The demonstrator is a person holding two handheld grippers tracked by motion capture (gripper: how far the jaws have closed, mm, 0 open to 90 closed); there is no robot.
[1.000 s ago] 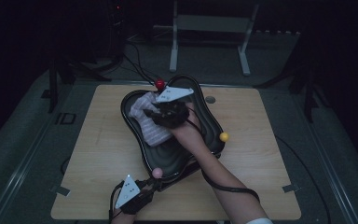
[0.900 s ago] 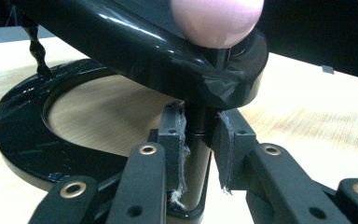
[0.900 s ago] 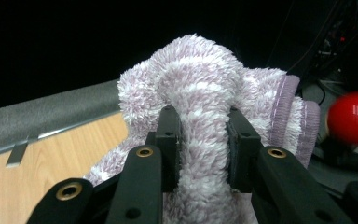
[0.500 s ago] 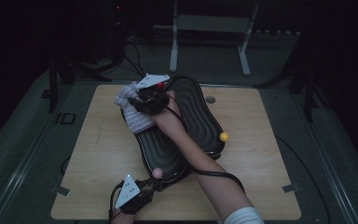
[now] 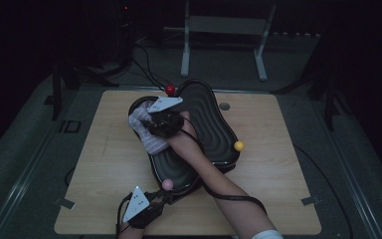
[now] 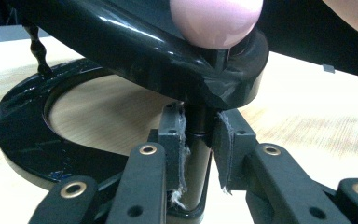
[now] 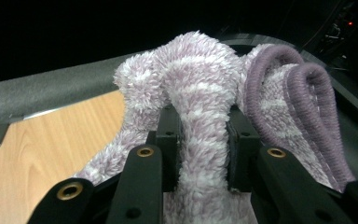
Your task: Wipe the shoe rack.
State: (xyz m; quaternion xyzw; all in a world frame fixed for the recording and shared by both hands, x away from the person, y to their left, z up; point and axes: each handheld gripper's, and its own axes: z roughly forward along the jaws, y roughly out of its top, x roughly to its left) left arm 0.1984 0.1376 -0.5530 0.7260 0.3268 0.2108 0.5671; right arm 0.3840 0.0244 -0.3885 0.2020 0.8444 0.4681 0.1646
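Right gripper (image 5: 155,130): fingers clamped on a fluffy lilac cloth (image 7: 200,116), at the black tray's (image 5: 214,129) far-left rim.
Left gripper (image 5: 151,204): fingers closed around the tray's post (image 6: 200,140) under a pink knob (image 6: 214,18), near edge of the table (image 5: 109,164).

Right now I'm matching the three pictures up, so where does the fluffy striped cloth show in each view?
High view: the cloth lies over the black tray's left rim, under the right gripper.
Right gripper view: the cloth sits at centre, pinched between the jaws.
Left gripper view: the cloth isn't there; that gripper holds a black post under a pink ball.
Shared landmark: the wooden table.
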